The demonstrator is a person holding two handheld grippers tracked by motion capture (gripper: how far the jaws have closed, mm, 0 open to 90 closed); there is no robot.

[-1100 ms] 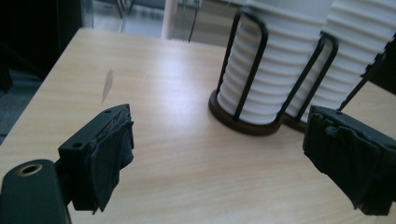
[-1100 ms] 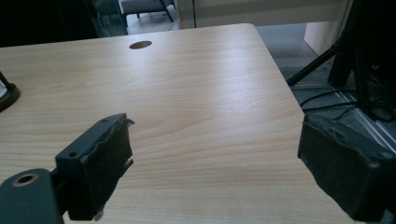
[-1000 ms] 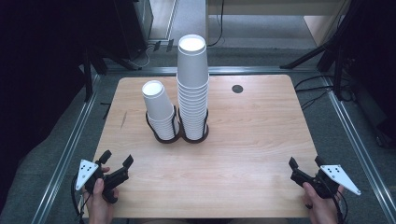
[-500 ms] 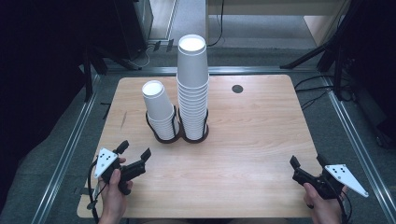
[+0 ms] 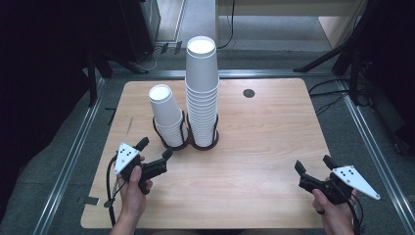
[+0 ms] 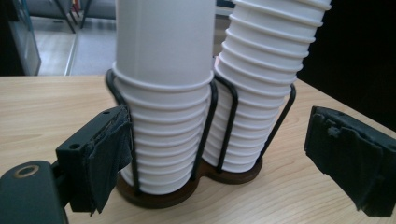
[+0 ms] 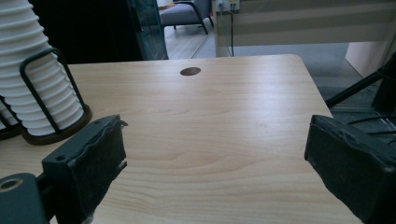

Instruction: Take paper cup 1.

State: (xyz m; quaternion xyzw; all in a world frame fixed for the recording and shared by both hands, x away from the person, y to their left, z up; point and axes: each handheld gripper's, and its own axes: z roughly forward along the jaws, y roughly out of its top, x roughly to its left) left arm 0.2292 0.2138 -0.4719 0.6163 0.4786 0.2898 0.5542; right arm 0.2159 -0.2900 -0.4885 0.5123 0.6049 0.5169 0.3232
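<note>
Pale wood tabletop (image 5: 264, 147) held two paper-cup stacks (image 5: 167, 117) in a wire rack (image 5: 183, 142). Both tongs – left (image 5: 155, 152), right (image 5: 313, 167) – had just been opening, empty. Cups looked light, crushable – best gripped gently at the rim.

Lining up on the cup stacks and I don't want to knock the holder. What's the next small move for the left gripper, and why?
Probably ease the left gripper forward and up toward the short cup stack. Its jaws have just been opening with nothing between them, and in the left gripper view they sit low, level with the wire holder, so closing here would likely catch wire, not a cup. The right gripper is open, far off.
</note>
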